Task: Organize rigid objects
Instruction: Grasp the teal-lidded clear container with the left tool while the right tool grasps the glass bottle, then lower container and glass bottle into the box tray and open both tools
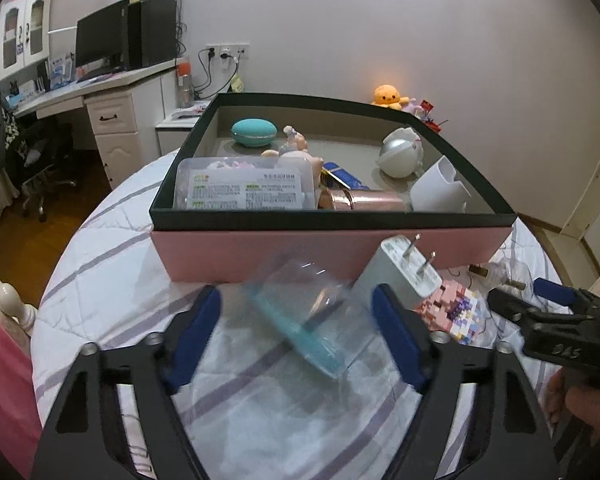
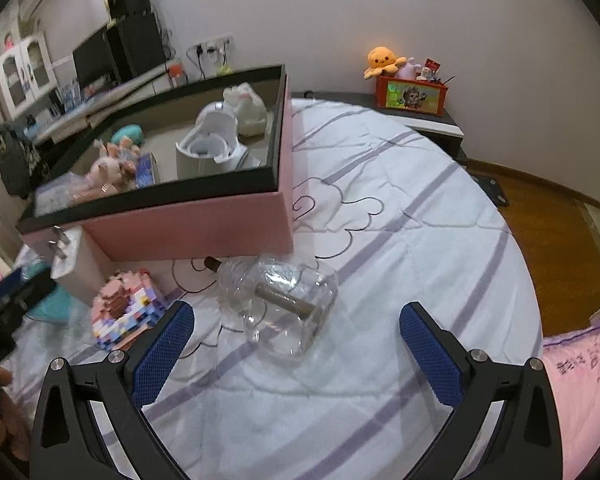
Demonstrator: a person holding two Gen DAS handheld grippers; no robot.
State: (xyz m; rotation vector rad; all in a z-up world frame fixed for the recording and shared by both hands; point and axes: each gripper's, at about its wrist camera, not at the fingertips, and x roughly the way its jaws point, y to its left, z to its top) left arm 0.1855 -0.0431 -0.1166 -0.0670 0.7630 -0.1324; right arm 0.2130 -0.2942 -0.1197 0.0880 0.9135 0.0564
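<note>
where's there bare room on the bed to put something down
Free: the striped quilt right of the pink box and beyond the clear glass bottle, out to the bed's edge. Crowded: the strip along the box front, where the white charger, block model and clear plastic case cluster.

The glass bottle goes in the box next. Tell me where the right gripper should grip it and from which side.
Grip the glass bottle across its wide body, coming from above. It lies on its side on the bedspread, neck towards the pink box, ahead of the open right gripper. The smooth glass may slip, so close near the middle.
</note>
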